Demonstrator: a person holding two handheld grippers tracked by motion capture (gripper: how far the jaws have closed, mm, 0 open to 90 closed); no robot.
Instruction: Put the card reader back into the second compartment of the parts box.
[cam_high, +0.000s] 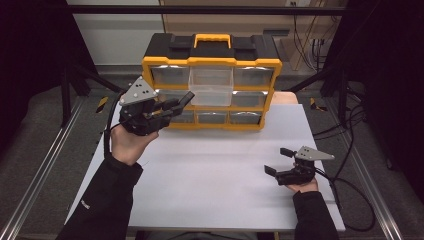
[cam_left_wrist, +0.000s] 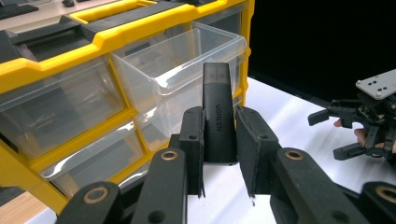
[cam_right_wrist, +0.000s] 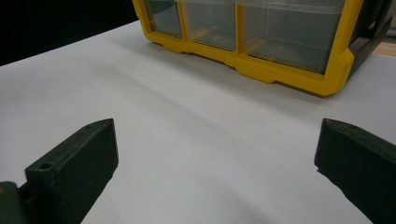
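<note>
Left tool (cam_left_wrist: 219, 154) gripped the black USB stick (cam_left_wrist: 217, 116), long axis pointing forward at the pulled-out clear drawer (cam_left_wrist: 187, 60) just ahead, while right tool (cam_high: 282, 161) rested wide, empty, on the counter (cam_high: 210, 170).

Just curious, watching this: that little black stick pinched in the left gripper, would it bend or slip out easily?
The black stick looks like rigid plastic, so probably stiff. It seems small and likely light. Its smooth sides might slip, though the left gripper clamps it on both sides.
</note>
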